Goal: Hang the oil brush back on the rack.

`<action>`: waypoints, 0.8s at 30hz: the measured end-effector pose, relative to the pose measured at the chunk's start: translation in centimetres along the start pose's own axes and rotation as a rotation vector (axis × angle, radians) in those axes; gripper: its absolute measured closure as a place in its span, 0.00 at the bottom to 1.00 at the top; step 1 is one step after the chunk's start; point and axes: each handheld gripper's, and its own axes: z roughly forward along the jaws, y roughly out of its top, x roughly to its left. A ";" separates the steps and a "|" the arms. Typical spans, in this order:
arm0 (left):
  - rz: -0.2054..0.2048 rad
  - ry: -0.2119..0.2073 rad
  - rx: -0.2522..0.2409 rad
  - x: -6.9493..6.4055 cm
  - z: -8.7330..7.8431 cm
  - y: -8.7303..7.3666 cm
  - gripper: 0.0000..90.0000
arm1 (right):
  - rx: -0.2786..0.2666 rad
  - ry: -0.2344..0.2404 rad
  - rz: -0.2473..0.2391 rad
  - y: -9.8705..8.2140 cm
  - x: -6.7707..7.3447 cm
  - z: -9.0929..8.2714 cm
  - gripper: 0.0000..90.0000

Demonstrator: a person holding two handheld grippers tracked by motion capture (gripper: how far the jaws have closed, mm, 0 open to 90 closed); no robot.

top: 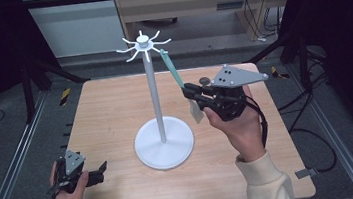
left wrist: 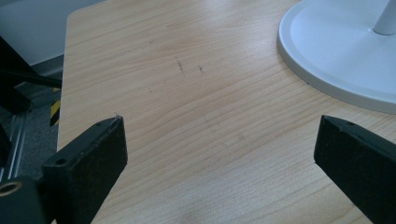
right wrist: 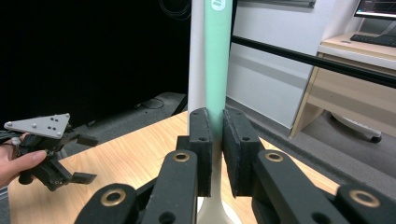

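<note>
A white stand (top: pixel 153 89) with a round base (top: pixel 164 143) and short hook arms (top: pixel 143 45) at its top rises from the middle of the wooden table (top: pixel 110 107). My right gripper (top: pixel 189 91) is shut on a long utensil with a mint-green handle (top: pixel 172 68) and a pale lower end (top: pixel 196 111); the handle's top reaches up to the hooks. In the right gripper view the green handle (right wrist: pixel 217 56) stands pinched between the pads (right wrist: pixel 201 140), with the stand's pole (right wrist: pixel 196 60) just behind it. My left gripper (top: pixel 103 169) rests open near the table's front left corner, nothing between its fingers (left wrist: pixel 100 149).
The stand's base (left wrist: pixel 341 56) lies ahead and to the right of the left gripper. Metal rails (top: pixel 15 163) run along both sides of the table. A desk (top: pixel 193 2) and cables stand beyond the far edge.
</note>
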 end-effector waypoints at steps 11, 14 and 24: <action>0.001 -0.001 0.002 0.0 0.0 0.0 0.03 | -0.004 0.007 0.007 -0.2 0.0 0.5 0.91; 0.001 -0.001 0.002 0.0 0.0 0.0 0.02 | -0.004 0.009 0.008 -0.3 -0.1 0.7 0.91; 0.002 0.001 0.002 0.0 0.0 0.0 0.03 | -0.005 0.030 0.021 -0.6 -0.4 1.5 0.91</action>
